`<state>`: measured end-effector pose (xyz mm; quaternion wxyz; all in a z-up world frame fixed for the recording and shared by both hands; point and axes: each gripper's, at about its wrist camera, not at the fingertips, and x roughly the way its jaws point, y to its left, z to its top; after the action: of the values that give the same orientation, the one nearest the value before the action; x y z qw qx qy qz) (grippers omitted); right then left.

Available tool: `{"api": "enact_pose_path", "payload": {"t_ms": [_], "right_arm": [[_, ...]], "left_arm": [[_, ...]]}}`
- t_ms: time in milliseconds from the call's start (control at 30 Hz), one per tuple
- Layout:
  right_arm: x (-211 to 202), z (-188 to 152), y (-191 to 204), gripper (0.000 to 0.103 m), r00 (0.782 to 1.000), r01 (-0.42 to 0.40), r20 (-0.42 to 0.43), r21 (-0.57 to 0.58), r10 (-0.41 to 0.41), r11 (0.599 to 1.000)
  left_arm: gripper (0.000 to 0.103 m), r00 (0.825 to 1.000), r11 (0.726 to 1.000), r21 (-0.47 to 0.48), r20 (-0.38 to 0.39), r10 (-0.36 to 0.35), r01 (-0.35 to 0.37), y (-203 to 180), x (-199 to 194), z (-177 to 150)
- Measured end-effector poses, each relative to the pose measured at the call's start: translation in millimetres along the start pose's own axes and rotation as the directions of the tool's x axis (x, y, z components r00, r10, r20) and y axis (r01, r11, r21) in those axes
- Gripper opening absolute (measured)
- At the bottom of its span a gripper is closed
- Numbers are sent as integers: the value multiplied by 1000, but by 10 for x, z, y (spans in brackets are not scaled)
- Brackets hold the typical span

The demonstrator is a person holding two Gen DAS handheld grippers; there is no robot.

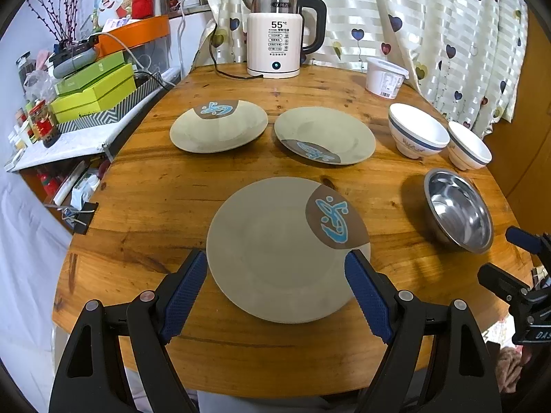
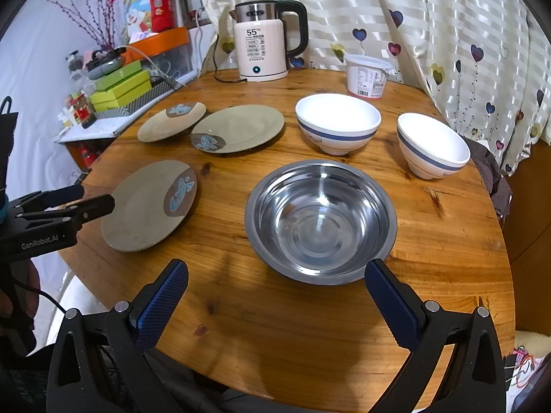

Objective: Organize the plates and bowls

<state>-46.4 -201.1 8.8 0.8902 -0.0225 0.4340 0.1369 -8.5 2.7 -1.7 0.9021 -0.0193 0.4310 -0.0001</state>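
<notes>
Three grey-green plates with a brown and blue patch lie flat on the round wooden table [image 1: 148, 203]: a near plate [image 1: 272, 251], a far-left plate [image 1: 217, 130] and a far-middle plate [image 1: 327, 130]. My left gripper [image 1: 275, 258] is open, and its blue fingers frame the near plate's front half without touching it. A steel bowl [image 2: 320, 223] stands upright just ahead of my open right gripper [image 2: 277, 268]. Behind it stand two white bowls with a blue band [image 2: 339, 122] [image 2: 432, 144]. The right wrist view shows the left gripper [image 2: 96, 197] hovering at the near plate's [image 2: 137, 213] left edge.
An electric kettle [image 1: 275, 34] with its cord and a white lidded tub [image 1: 384, 77] stand at the table's back. A heart-print curtain [image 1: 430, 17] hangs behind. A cluttered side shelf with green boxes [image 1: 93, 86] borders the table's left. The right gripper [image 1: 496, 253] shows at the right edge.
</notes>
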Motion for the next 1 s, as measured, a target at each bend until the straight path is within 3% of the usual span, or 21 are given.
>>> {"api": "enact_pose_path", "payload": {"t_ms": [1000], "right_arm": [[-7,60,35,103,1000,1,3,3,-1,1000]], "left_arm": [[82,999,998,-32,-9,-51,51,89,5,-21]]}}
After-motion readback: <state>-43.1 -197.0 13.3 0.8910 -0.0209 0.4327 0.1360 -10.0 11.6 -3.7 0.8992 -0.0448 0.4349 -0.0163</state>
